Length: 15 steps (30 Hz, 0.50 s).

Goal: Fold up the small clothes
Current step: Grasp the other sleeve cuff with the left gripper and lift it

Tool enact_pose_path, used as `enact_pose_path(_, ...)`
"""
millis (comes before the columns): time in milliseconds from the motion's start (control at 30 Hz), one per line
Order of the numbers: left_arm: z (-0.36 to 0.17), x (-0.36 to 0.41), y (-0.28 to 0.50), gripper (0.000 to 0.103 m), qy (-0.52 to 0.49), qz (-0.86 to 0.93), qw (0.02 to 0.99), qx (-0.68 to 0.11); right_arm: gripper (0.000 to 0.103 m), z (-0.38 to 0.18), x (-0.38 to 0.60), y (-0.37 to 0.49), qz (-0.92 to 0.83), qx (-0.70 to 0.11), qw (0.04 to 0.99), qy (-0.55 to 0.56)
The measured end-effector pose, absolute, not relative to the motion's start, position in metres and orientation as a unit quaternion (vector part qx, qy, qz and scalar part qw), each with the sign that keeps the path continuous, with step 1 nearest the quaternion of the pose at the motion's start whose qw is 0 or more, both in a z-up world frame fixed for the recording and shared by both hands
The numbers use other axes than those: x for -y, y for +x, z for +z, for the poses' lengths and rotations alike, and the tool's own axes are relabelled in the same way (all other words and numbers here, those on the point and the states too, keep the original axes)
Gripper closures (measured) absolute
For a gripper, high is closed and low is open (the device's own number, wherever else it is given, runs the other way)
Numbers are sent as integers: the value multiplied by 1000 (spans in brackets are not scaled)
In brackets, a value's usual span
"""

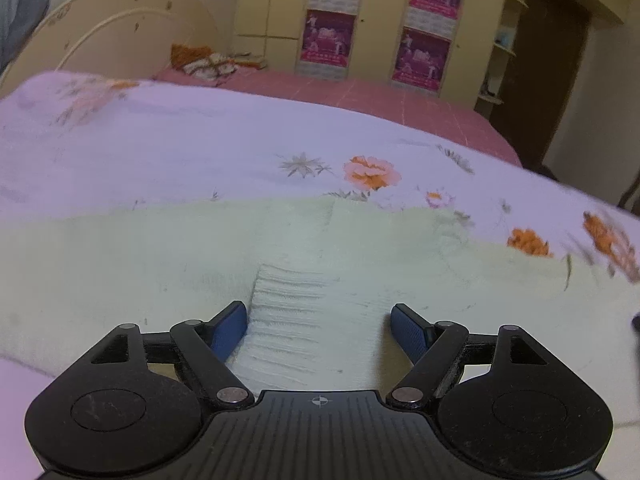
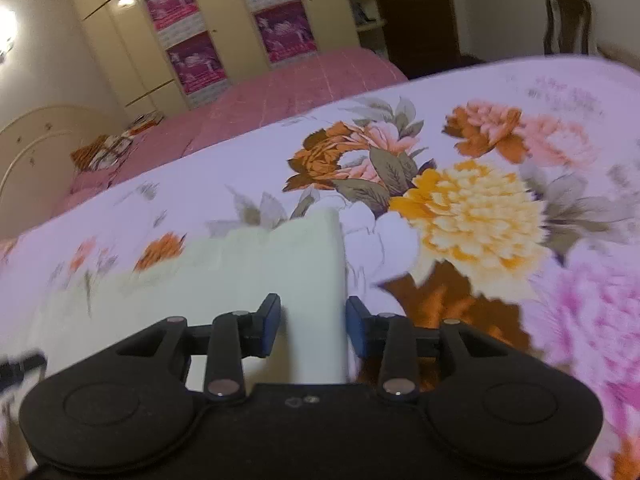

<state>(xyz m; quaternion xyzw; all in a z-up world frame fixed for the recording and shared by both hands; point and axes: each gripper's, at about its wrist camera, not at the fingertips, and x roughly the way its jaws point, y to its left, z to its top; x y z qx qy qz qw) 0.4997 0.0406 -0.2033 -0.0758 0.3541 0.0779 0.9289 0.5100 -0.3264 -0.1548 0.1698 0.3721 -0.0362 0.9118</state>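
Note:
A pale green garment (image 1: 160,264) lies spread on a floral bedsheet (image 1: 180,148). A ribbed band of it (image 1: 304,320) runs between the jaws of my left gripper (image 1: 319,330), which is open with blue pads on either side of the band. In the right wrist view the garment (image 2: 240,276) shows its right edge as a thick fold. My right gripper (image 2: 313,326) is open, its blue pads straddling that edge. Neither gripper has closed on the cloth.
The floral sheet (image 2: 460,200) covers a raised surface in front of a pink bed (image 1: 360,92). A wardrobe with purple posters (image 1: 380,20) stands behind it, a headboard (image 1: 120,32) at left, a dark chair (image 2: 568,24) at far right.

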Motion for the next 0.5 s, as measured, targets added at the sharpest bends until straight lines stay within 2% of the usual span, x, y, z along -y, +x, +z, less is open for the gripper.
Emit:
enact_pose_path(33,-204,-40,499,24,-71,76,930,-352,81,-157,326,514,-42,-371,913,163)
enact_pose_path(67,-204,-41,499,23,-73,75,930,-352,93,-158,325,515,-50,-368,917,144)
enact_pose_path(100,-203,-42,499,23,-76,73,930,-352,97,-159,325,514,-64,-364,920,132)
enact_pose_path(167,-197,-45,498,23,-86,75,926,-359,98,-163,329,511,-77,-357,922,130)
enact_pose_path(233,-187,-51,489,22,-112,71,923,-361,95,-159,322,512,-81,-362,922,107)
enact_pose_path(300,-180,-57,479,7,-119,81,921,-362,73,-149,318,508,-92,-355,925,98)
enact_pose_path(333,-178,-62,471,0,-119,92,921,-360,70,-143,315,503,-92,-345,929,97)
enact_pose_path(400,-175,-77,453,0,-125,106,921,-354,56,-134,305,491,-64,-332,935,108)
enact_pose_path(500,-178,-107,428,0,-151,132,911,-361,56,-127,272,478,-3,-337,937,97)
